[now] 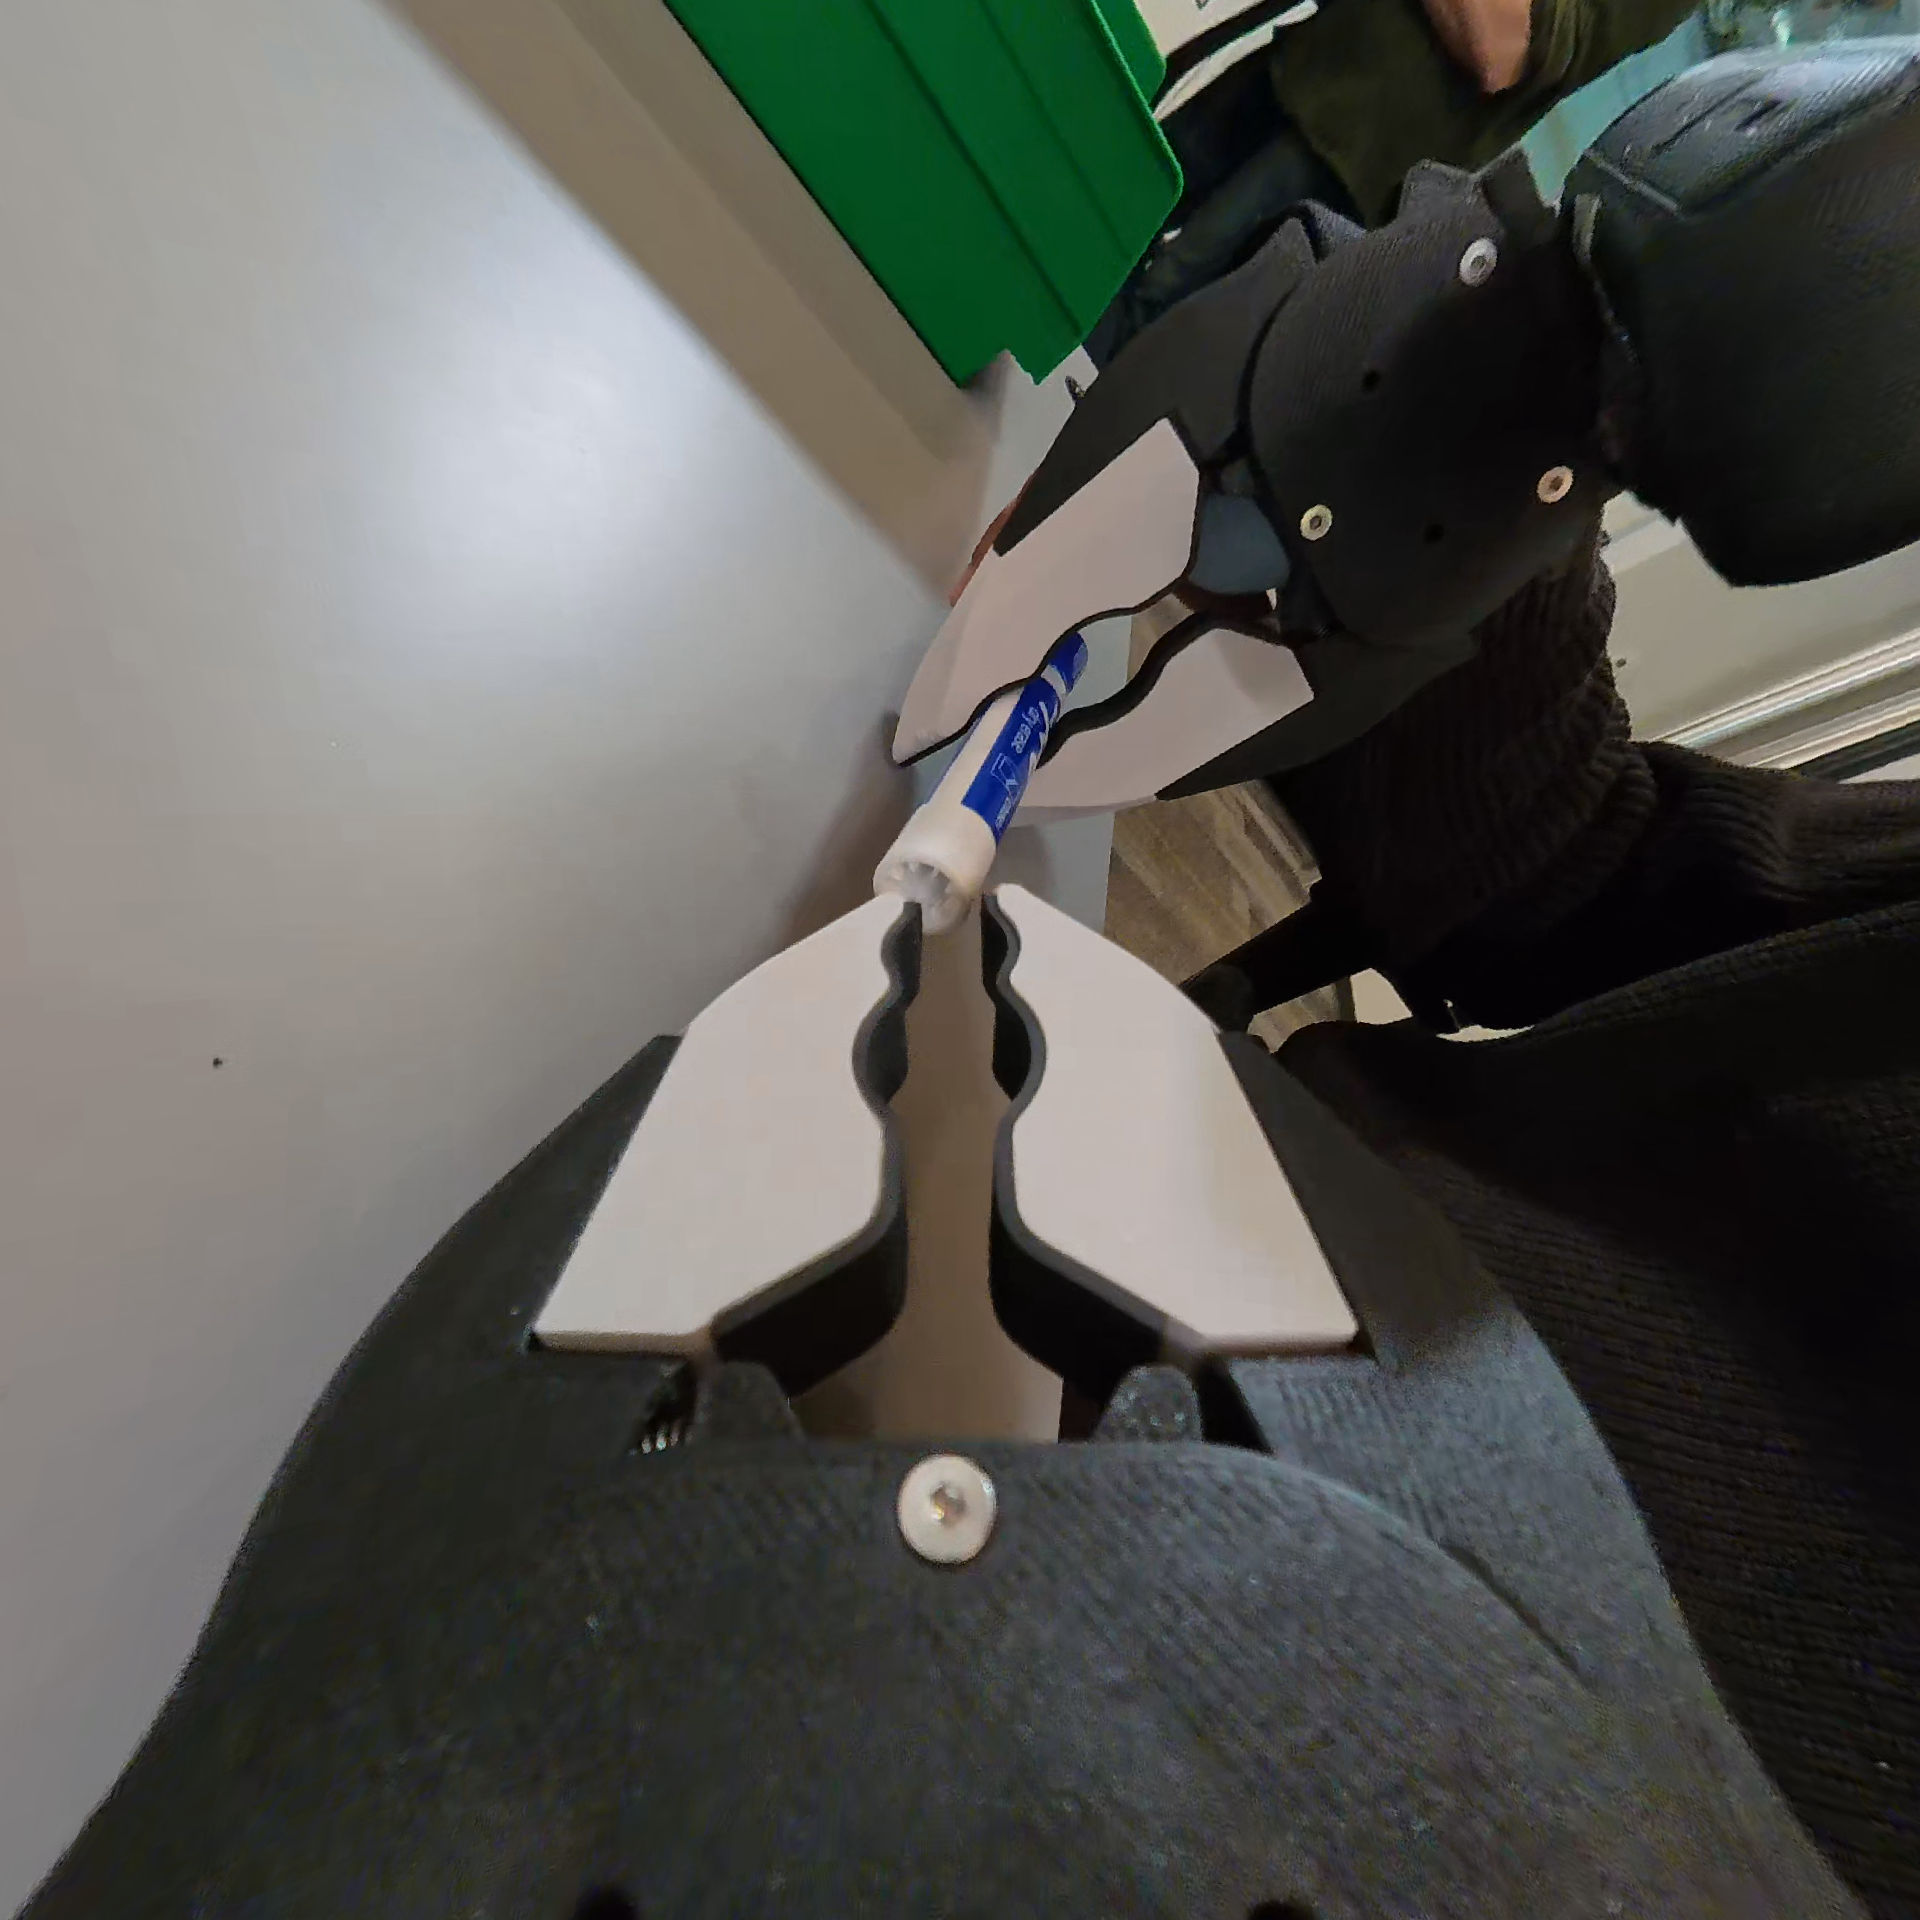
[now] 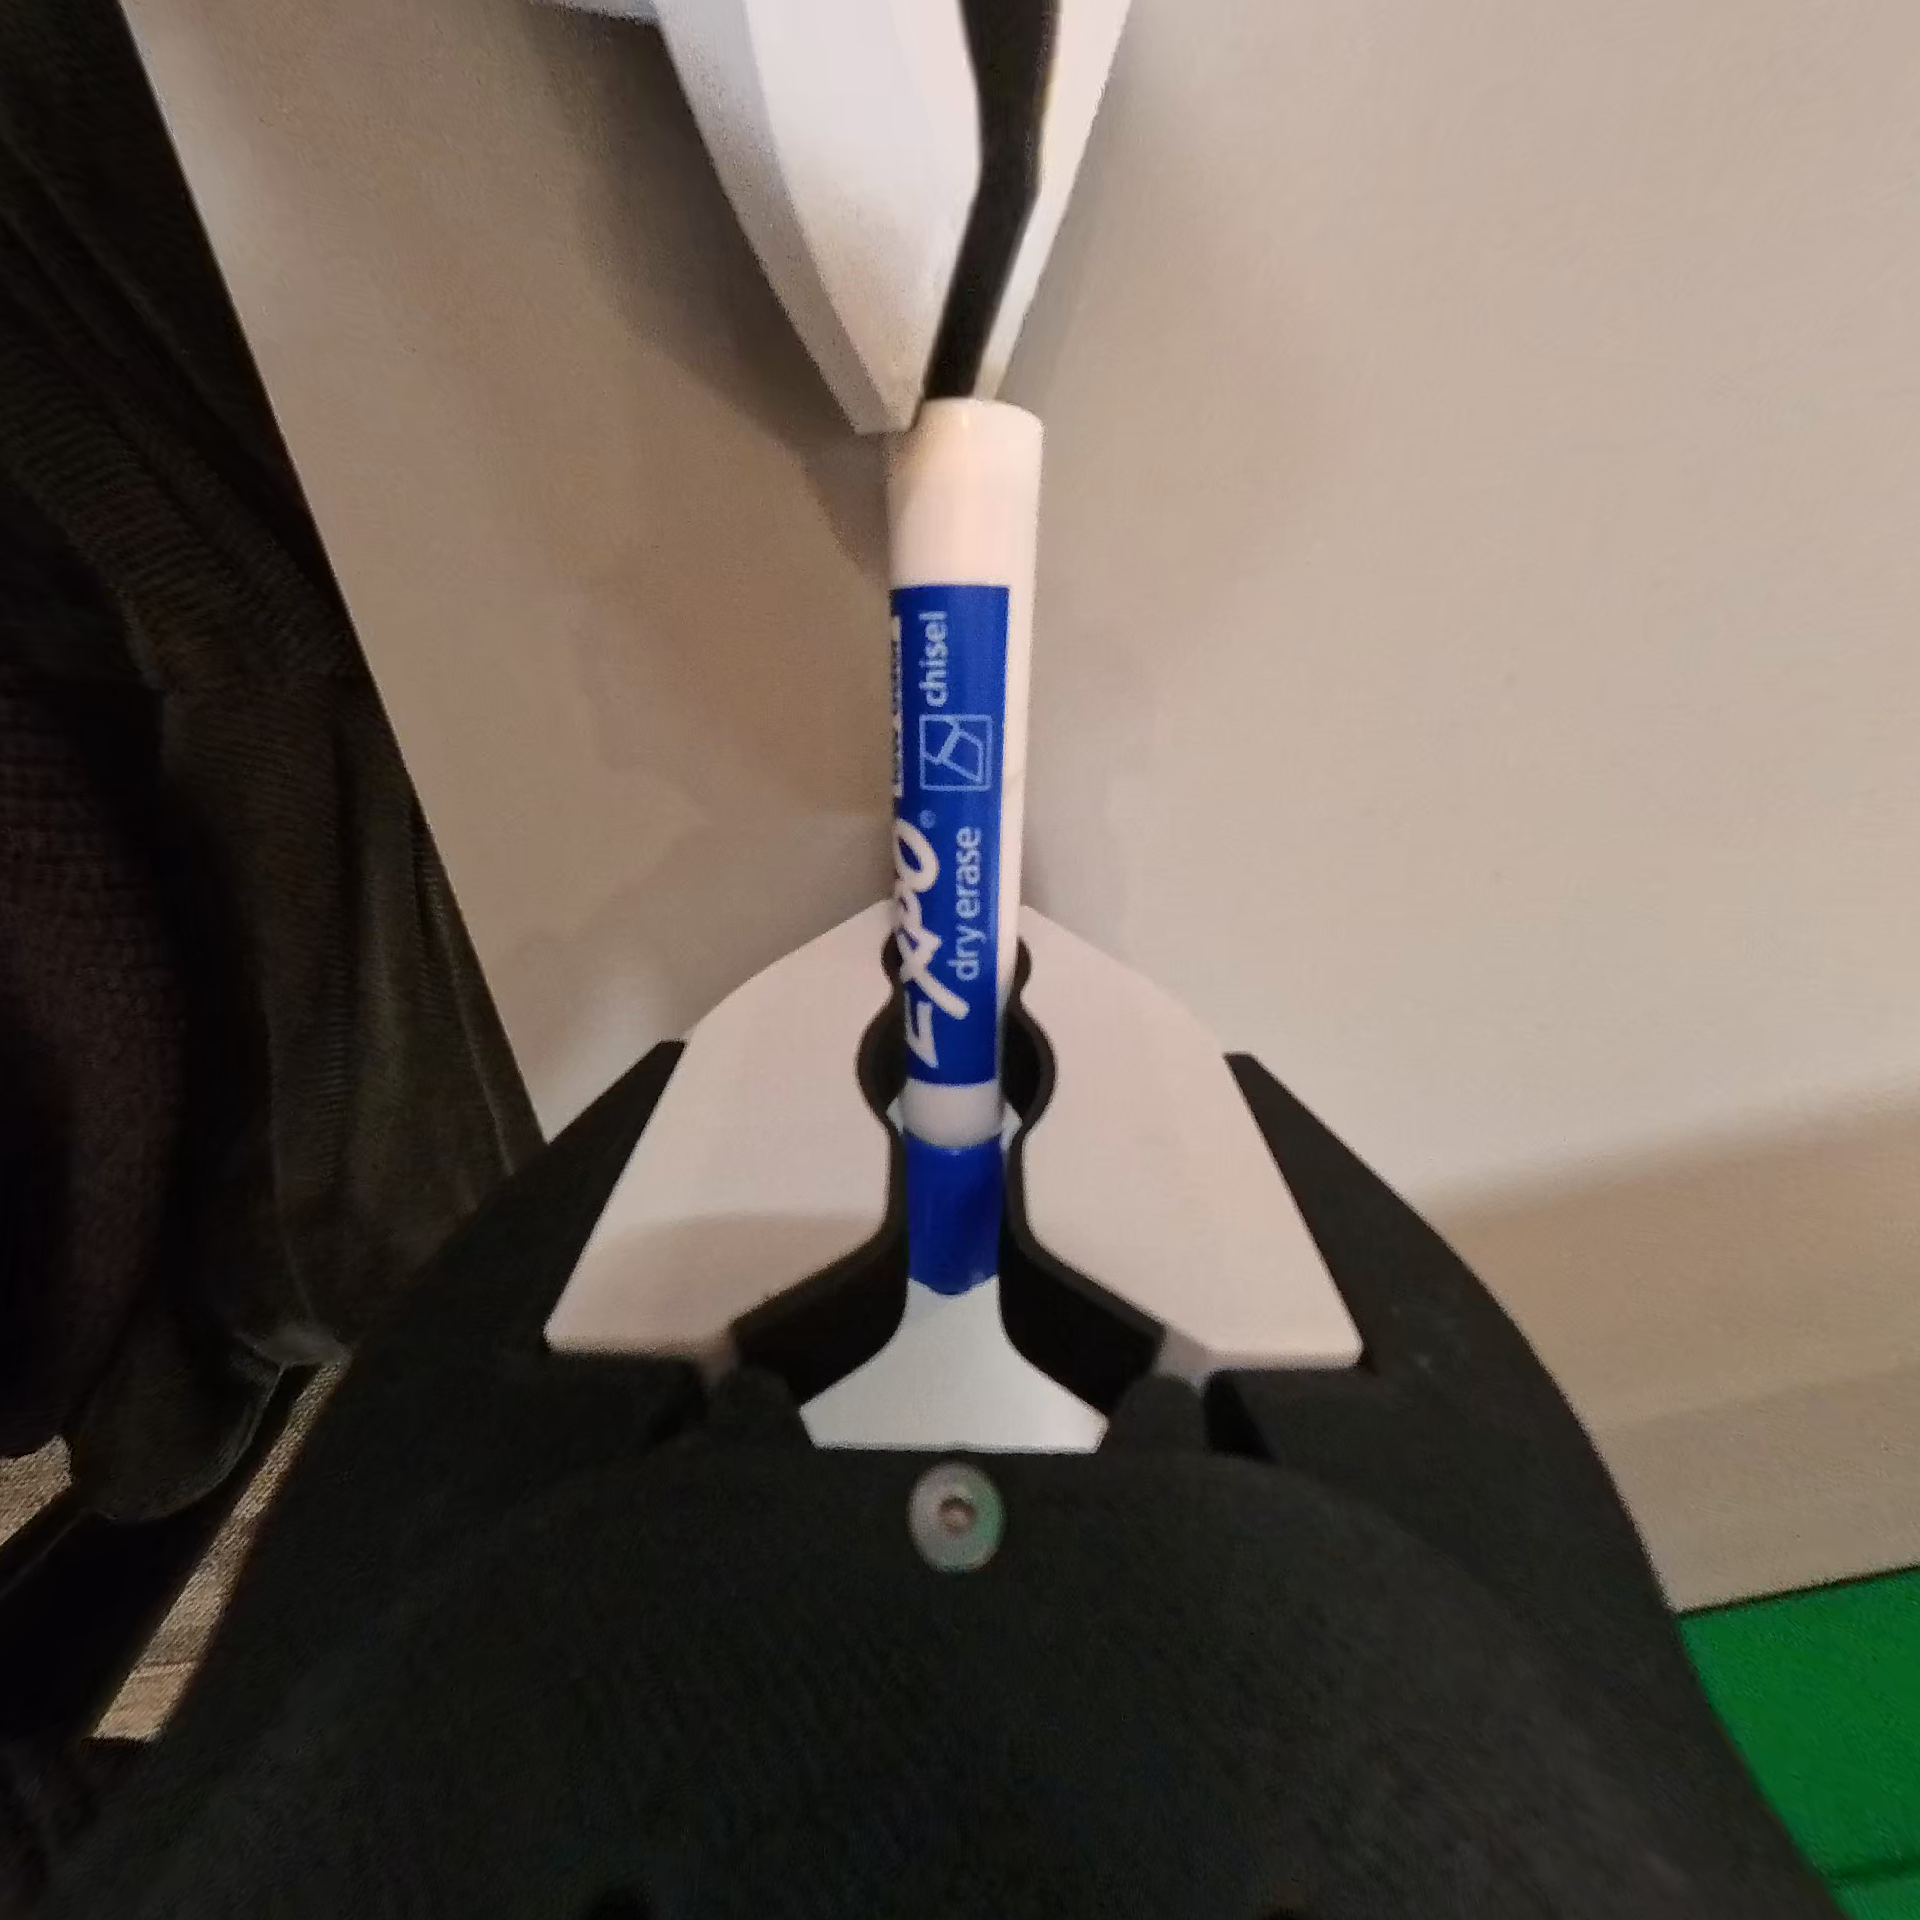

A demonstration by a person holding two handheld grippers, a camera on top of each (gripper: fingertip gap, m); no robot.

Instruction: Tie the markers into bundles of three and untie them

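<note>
Right gripper [image 2: 954, 997] clamps my blue marker [image 2: 961, 769] near its cap end, barrel projecting forward. Left gripper [image 1: 948, 914] stands slightly parted, holding nothing, tips at the marker's white butt; I judge a handover grip pending above the table [image 1: 312, 623].

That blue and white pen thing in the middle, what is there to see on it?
The marker is a slim, round dry-erase pen of smooth white plastic with a blue printed label around its barrel and a blue cap. The right gripper is shut on its capped end, with the barrel seated in the rounded notches of the fingers. It is held in the air, off the table, pointing straight out along the fingers. Its white, ribbed far end sits at the tips of the left gripper, whose jaws stand slightly apart.
</note>
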